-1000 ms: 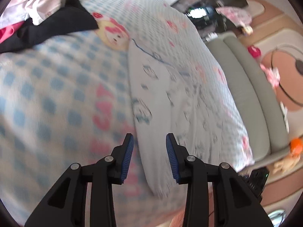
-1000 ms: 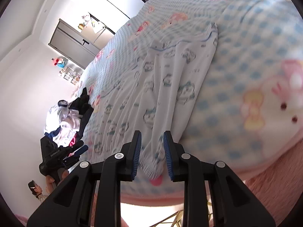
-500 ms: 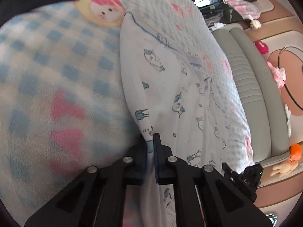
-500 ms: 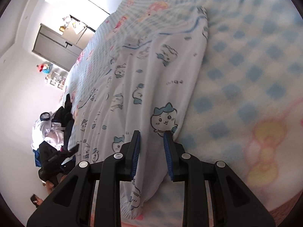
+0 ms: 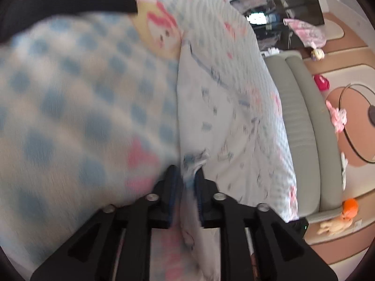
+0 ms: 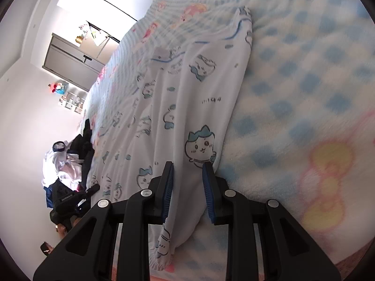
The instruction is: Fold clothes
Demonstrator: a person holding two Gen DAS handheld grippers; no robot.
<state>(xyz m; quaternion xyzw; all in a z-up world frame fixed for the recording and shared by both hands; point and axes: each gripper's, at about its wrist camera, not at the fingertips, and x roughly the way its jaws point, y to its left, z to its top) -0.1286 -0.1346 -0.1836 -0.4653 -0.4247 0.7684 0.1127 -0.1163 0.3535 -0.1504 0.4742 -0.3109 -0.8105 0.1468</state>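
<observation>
A white garment with blue cartoon prints lies spread on a bed with a blue-checked blanket. Its near edge hangs over the bed's side. My left gripper is closed to a narrow gap on a bunched fold of that edge, and the view is blurred. In the right wrist view the same garment runs away along the blanket. My right gripper is open, its fingers straddling the garment's hem corner next to a printed cat face, with cloth lying loose between them.
A black garment lies at the far top left of the bed. A heap of white and dark clothes sits at the bed's far end. A grey padded bench runs beside the bed, with toys on the floor beyond it.
The left gripper went from open to closed on the garment's edge, then pulled back with the cloth, its jaws now slightly wider. The right gripper moved up over the hem, still open.
</observation>
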